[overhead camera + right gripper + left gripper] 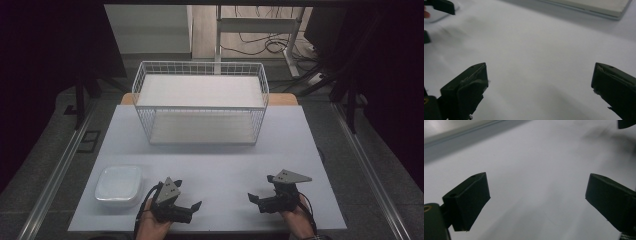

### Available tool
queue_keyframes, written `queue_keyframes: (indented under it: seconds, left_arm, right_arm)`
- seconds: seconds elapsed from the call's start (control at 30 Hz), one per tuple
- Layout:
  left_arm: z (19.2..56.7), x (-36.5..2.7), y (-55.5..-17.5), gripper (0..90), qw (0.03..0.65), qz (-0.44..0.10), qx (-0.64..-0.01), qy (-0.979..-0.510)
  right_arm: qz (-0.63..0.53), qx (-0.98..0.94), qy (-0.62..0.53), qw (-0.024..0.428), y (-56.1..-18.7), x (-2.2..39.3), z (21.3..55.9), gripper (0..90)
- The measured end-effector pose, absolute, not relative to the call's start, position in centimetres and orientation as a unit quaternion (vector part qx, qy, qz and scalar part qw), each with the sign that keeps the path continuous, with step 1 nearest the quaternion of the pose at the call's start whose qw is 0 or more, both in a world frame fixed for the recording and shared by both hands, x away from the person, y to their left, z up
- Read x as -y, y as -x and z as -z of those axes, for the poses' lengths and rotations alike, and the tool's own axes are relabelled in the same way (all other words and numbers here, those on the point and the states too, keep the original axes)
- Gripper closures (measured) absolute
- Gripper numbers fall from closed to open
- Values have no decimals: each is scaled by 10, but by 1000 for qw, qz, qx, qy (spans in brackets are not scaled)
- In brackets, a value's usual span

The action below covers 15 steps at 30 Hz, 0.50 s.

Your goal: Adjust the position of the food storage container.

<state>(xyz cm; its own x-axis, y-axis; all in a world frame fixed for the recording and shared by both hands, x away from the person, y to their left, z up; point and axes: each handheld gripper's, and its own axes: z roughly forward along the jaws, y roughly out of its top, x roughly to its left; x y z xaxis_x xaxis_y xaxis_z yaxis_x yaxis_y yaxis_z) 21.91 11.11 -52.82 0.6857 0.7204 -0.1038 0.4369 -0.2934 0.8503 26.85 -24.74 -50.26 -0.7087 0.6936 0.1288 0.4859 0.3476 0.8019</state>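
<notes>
Dark floor and trailing cables frame a pale grey desk (pixel 210 165), matte and smooth. You hold the left tongs (pixel 192 206) and the right tongs (pixel 254 199) low at the near edge, tips turned toward each other, each pair spread wide and empty. Their jaws are blocky black wedges with flat faces; both gripper views show bare desk between them.

Just to the outer side of your left tongs, near but apart, sits a shallow white dish (pixel 119 185): square with rounded corners, glossy, probably plastic or glazed ware. Well ahead of both tongs, at the far side of the desk, stands a white wire basket (pixel 200 102), a thin-gridded rectangular cage with flat white boards as upper and lower shelves.

Nothing is gripped yet, so this looks like the start: the reach has not begun. The dish seems the likely thing to take. Your next move probably calls for swinging the left tongs outward and pinching its slick, low rim squarely.
</notes>
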Motion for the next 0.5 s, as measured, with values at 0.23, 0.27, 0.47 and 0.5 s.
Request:
queue_keyframes:
  seconds: [0.23, 0.27, 0.47, 0.5]
  left_arm:
    - [524, -117, -225, 35, 477, -114, -377, -786]
    - [524, -116, -227, 26, 466, -114, -377, -792]
    - [519, -117, -231, 39, 469, -107, -379, -791]
    - [518, -118, -231, 48, 466, -110, -378, -792]
  right_arm:
    - [-428, -808, -378, 142, -270, 239, 509, 0]
    - [-430, -805, -380, 150, -270, 239, 509, 0]
    - [-433, -799, -387, 158, -270, 241, 508, 0]
    - [-432, -798, -388, 159, -270, 242, 508, 0]
